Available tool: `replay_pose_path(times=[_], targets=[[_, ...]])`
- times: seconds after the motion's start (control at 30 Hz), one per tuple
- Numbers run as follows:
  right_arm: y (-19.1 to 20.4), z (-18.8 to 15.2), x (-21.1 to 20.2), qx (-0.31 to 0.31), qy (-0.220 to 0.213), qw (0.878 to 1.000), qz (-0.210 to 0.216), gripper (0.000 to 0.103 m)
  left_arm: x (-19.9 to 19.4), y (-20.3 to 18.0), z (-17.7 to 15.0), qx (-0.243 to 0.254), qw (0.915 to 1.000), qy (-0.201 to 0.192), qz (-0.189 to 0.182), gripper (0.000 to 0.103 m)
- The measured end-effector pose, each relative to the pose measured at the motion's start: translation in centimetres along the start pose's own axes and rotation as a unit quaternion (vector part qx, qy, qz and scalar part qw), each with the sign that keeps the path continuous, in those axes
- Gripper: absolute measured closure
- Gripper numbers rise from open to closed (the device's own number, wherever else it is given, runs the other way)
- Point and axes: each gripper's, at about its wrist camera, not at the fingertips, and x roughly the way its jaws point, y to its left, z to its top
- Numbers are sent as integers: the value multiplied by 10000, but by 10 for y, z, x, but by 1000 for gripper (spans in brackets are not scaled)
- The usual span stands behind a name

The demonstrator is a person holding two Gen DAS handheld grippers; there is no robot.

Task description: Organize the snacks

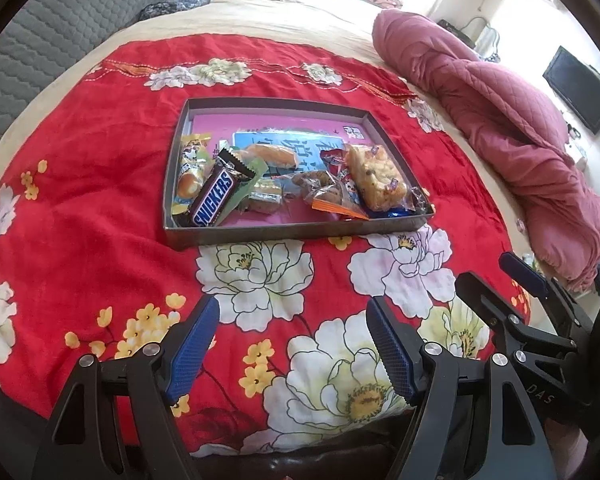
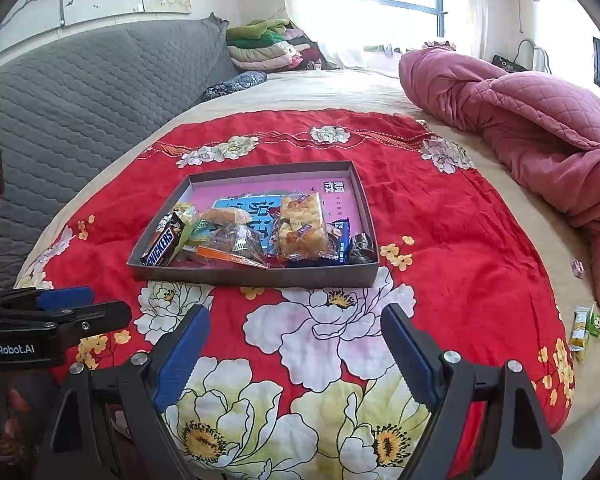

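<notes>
Both grippers, left gripper [image 1: 292, 344] and right gripper [image 2: 296, 348], hover near the tray [image 1: 284, 234], fingers apart, empty. Snacks piled inside it: Snickers bar [image 1: 214, 200] at left is light, stiff, with a slippery wrapper; likely best pinched across its middle.

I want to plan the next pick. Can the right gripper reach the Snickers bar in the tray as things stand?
Probably yes. The right gripper is open, and only bare blanket lies before the tray. The Snickers bar lies on top, at the tray's near left corner.
</notes>
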Motion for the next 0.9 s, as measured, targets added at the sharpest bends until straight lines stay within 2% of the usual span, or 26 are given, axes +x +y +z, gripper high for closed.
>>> replay_pose_path(times=[0.9], targets=[[6, 0, -7, -119, 7, 9999, -78, 16, -8, 2, -3, -2, 9998, -18, 175, 26]])
